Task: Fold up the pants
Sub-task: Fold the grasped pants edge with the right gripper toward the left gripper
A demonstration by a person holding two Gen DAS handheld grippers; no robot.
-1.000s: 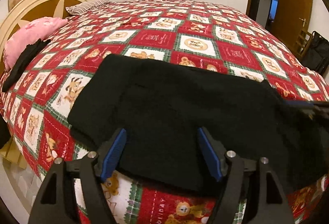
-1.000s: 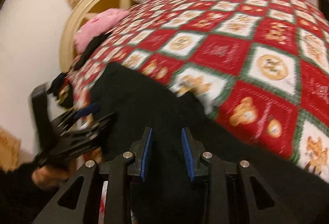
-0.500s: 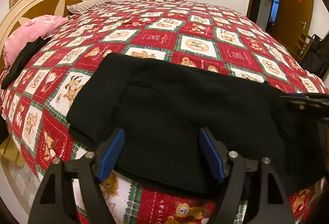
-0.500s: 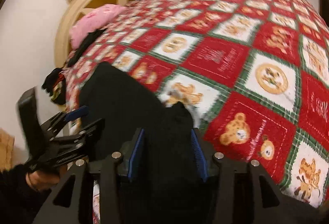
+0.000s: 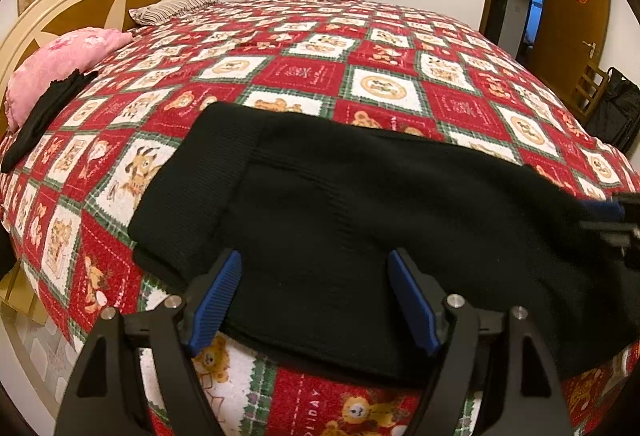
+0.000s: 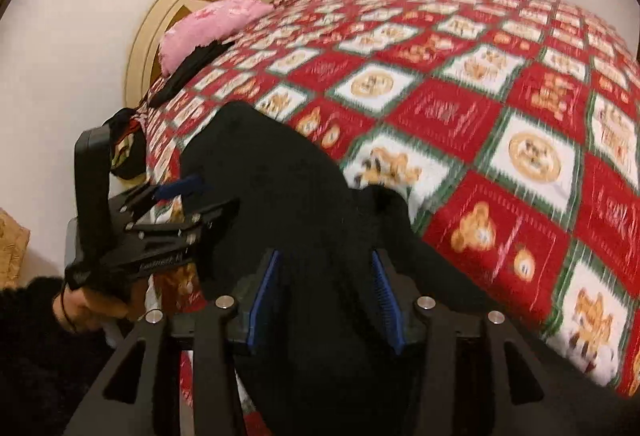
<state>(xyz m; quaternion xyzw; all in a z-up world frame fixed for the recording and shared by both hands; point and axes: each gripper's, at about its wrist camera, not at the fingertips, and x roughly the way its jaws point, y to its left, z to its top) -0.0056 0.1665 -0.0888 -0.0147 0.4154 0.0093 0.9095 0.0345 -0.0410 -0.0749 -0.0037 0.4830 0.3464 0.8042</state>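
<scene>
Black knit pants (image 5: 360, 211) lie flat across the near part of the bed, waistband end to the left. My left gripper (image 5: 316, 276) is open, its blue pads straddling the pants' near edge just above the cloth. My right gripper (image 6: 326, 276) is open over the other end of the pants (image 6: 280, 187), where the cloth bunches up between its pads. The right gripper shows at the right edge of the left wrist view (image 5: 616, 220), and the left gripper shows at the left of the right wrist view (image 6: 192, 203).
The bed has a red, white and green patchwork quilt (image 5: 384, 87). A pink pillow (image 5: 60, 63) with a dark garment (image 5: 44, 115) lies by the cream headboard (image 5: 80, 3). A wooden door (image 5: 576, 15) and a dark bag (image 5: 612, 107) stand at the right.
My right gripper has opened wider and moved forward over the bunched end of the pants. My left gripper stayed open and nearly still at the near edge.
</scene>
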